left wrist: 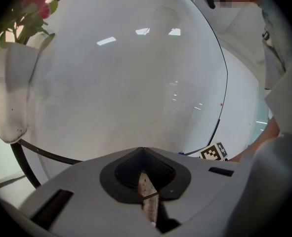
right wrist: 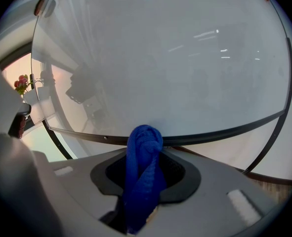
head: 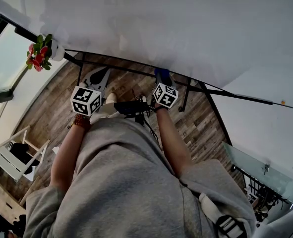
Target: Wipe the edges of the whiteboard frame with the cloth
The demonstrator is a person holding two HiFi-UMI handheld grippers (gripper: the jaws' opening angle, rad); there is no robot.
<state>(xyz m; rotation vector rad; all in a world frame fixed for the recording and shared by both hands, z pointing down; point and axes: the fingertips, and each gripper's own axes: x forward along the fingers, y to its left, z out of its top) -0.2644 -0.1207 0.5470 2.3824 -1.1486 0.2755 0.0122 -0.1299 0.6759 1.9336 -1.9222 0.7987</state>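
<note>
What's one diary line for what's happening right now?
left gripper: shut, empty | right gripper: shut on blue cloth | blue cloth: at whiteboard frame bottom edge

Blue cloth (right wrist: pixel 145 167) against a white whiteboard (right wrist: pixel 175 58) with black frame (right wrist: pixel 225 131), red flowers (head: pixel 38 53)

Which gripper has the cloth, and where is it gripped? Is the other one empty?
The right gripper is shut on the blue cloth, clamped bunched up, with a wad sticking out past the jaws. The left gripper is shut and empty.
</note>
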